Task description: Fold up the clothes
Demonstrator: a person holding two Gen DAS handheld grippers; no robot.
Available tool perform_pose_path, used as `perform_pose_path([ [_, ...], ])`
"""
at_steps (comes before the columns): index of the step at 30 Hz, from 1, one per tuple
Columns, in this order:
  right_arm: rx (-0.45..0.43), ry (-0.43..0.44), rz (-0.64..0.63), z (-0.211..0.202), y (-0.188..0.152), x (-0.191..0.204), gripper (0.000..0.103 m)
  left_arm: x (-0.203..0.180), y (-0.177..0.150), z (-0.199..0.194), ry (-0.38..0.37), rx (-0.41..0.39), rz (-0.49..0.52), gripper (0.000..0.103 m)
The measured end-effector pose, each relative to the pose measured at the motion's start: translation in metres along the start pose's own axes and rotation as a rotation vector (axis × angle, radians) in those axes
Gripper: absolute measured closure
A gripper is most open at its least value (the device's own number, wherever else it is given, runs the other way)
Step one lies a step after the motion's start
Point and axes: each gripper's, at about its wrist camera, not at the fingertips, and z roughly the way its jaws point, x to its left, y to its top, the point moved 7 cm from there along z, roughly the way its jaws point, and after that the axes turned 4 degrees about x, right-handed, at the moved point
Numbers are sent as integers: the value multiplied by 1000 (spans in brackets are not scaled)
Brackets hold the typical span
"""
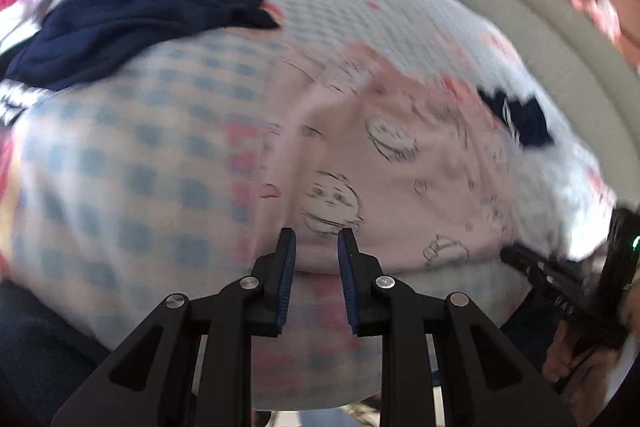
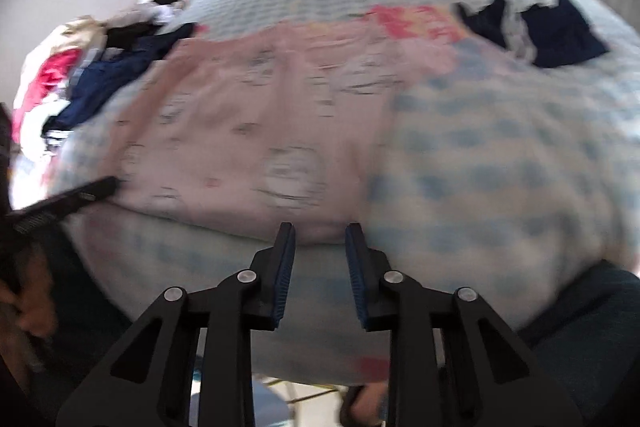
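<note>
A pale pink garment (image 1: 400,179) printed with cartoon faces lies spread flat on the checked bedspread (image 1: 120,167). My left gripper (image 1: 317,239) stands open at the garment's near edge, the pink hem lying between its fingertips without being pinched. In the right wrist view the same pink garment (image 2: 248,131) is blurred. My right gripper (image 2: 320,233) is open at the near hem too, further right along it. Each gripper shows in the other's view: the right one (image 1: 516,255) at the garment's right corner, the left one (image 2: 108,185) at its left corner.
A heap of navy, red and white clothes (image 1: 120,19) (image 2: 100,79) sits at the far left of the bed. A small folded navy item (image 1: 524,123) (image 2: 560,31) lies to the right. A padded beige headboard (image 1: 560,47) borders the right side. A hand (image 2: 24,307) holds the left gripper.
</note>
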Motion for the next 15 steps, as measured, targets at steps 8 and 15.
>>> perform_pose_path([
  [8, -24, 116, 62, -11, -1, -3, 71, 41, -4, -19, 55, -64, -134, 76],
  [15, -24, 122, 110, -9, 1, -9, 69, 23, -5, -10, -93, -21, -94, 69],
])
